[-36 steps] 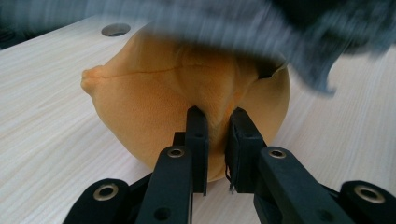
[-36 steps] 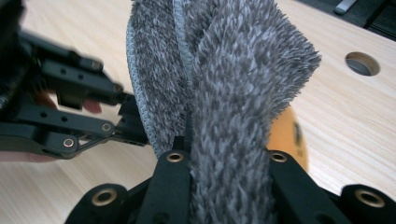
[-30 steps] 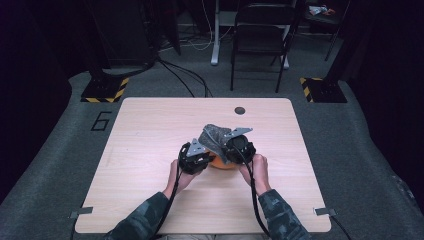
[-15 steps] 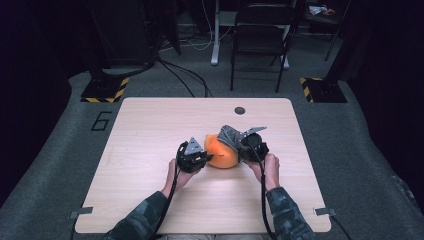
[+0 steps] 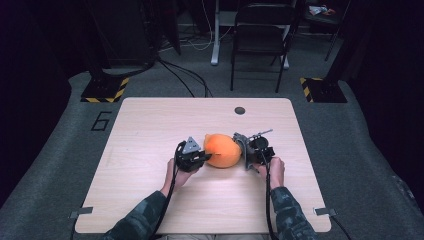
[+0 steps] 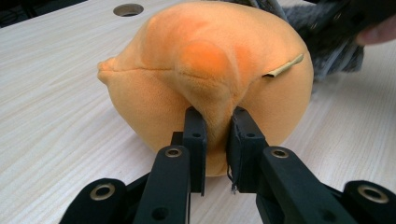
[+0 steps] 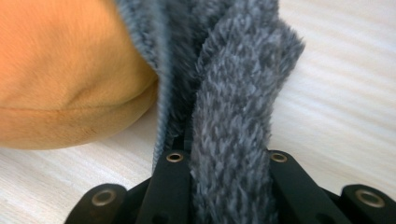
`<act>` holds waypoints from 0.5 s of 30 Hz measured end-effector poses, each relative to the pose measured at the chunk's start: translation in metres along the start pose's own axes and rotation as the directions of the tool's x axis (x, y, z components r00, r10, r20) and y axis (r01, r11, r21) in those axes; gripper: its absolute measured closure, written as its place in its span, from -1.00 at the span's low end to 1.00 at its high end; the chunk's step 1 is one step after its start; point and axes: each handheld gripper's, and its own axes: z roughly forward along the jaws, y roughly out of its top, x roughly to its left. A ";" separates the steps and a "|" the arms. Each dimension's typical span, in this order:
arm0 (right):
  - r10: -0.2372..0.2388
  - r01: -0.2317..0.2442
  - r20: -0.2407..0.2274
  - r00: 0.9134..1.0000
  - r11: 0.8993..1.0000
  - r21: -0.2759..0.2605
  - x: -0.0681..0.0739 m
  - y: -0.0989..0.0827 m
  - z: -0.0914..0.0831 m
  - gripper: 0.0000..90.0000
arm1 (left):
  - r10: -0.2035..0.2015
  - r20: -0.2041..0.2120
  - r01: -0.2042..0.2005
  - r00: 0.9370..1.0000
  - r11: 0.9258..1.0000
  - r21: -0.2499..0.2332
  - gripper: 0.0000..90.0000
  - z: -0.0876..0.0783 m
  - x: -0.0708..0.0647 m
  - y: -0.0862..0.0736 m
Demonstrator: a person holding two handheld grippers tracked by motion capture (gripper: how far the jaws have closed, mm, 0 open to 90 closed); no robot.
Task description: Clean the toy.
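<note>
Reaching in from the near edge of the pale wood-grain table [image 5: 150, 200], two camouflage-sleeved forearms each carry a black two-jaw gripper. The left gripper [image 6: 215, 128] has its jaws closed down to a narrow gap on a pinched fold of the round orange plush cushion [image 6: 205, 70], which rests on the tabletop near the middle. The right gripper [image 7: 224, 154] has its jaws closed on a bunched strip of fuzzy grey fleece fabric [image 7: 233, 102] that lies against the cushion's side. From above, the cushion [image 5: 222, 149] sits between the left gripper [image 5: 192, 155] and the right gripper [image 5: 252, 150]. Farther off, a small dark round hole [image 5: 240, 110] marks the table's far side, and a black folding chair [image 5: 262, 40] stands on the grey floor beyond.
</note>
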 end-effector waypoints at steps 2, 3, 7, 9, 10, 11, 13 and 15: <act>0.011 -0.011 0.002 1.000 0.999 -0.041 -0.002 0.003 -0.012 0.76 | -0.001 0.001 0.001 1.000 1.000 0.002 0.75 0.000 0.000 0.000; 0.006 -0.005 0.015 1.000 0.998 -0.065 -0.001 0.005 -0.019 0.76 | 0.000 -0.001 0.000 1.000 1.000 0.001 0.75 0.000 0.001 0.000; -0.035 0.028 -0.031 0.999 0.980 -0.195 0.012 0.016 -0.052 0.76 | 0.004 -0.003 -0.004 1.000 1.000 -0.002 0.74 0.000 0.000 0.000; -0.067 0.052 -0.072 0.995 0.979 -0.199 0.025 0.019 -0.056 0.76 | 0.010 -0.010 -0.010 1.000 1.000 -0.010 0.72 0.001 0.000 0.000; -0.089 0.074 -0.077 0.993 0.980 -0.183 0.032 0.020 -0.053 0.76 | 0.012 -0.009 -0.012 1.000 1.000 -0.009 0.71 0.000 0.000 0.000; -0.103 0.089 -0.079 0.992 0.982 -0.168 0.037 0.020 -0.049 0.76 | 0.015 -0.012 -0.015 1.000 1.000 -0.006 0.69 0.000 0.000 0.000; -0.120 0.110 -0.061 0.991 0.983 -0.148 0.044 0.019 -0.037 0.77 | 0.026 -0.015 -0.026 1.000 1.000 -0.003 0.52 0.000 -0.001 0.000; -0.113 0.103 -0.057 0.992 0.983 -0.150 0.041 0.018 -0.032 0.76 | 0.035 -0.022 -0.035 0.999 0.999 0.000 0.25 -0.002 -0.003 0.000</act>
